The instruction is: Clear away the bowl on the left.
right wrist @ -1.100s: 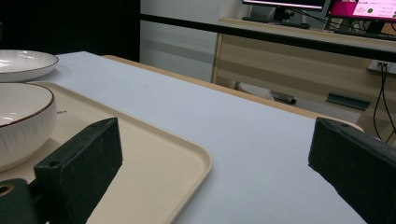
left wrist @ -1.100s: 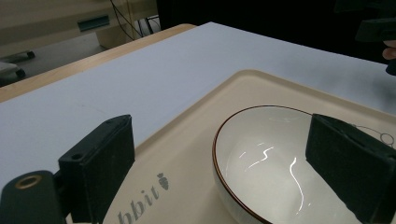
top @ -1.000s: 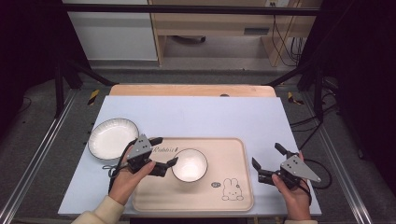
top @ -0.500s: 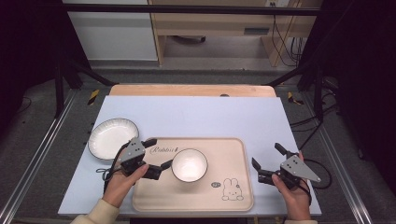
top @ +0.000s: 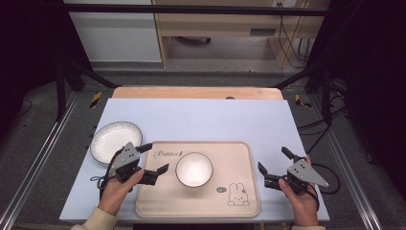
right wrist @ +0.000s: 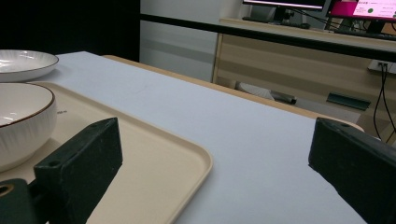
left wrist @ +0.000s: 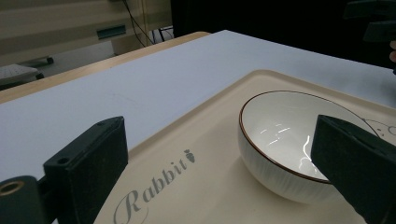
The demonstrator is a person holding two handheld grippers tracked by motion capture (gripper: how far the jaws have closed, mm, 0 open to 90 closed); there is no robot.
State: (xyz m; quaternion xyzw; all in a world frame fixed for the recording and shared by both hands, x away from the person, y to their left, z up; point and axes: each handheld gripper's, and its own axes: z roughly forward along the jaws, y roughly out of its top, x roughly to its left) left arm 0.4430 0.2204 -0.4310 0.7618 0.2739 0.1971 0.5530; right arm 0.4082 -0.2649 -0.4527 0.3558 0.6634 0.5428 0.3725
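High view: my left gripper (top: 154,158) sits in the lower left of the frame, over the left edge of the beige rectangular plastic tray with a rabbit print (top: 239,206), its jaws spread wide and holding nothing. The small white ribbed ceramic bowl with a thin brown rim (top: 194,169) stands upright on the tray at lower centre, just beside the jaw tips but apart from them. The wide white ceramic plate (top: 115,141) lies on the pale blue table mat (top: 201,120) at middle left, off the tray. My right gripper (top: 275,163) hangs at lower right beyond the tray's right edge, jaws also apart and empty.

Left gripper view: my two black jaws rise from the bottom corners, well spread; the bowl (left wrist: 289,144) fills the right half, partly behind my right-hand jaw.

Right gripper view: my jaws stand wide; the tray's corner (right wrist: 187,158) lies between them low in the frame, the bowl (right wrist: 23,121) at the left edge, the plate (right wrist: 21,63) upper left.

I judge the bowl is set on the tray and my left gripper is clear of it. The plate looks next: I'd swing left, come in low and pinch its rim.
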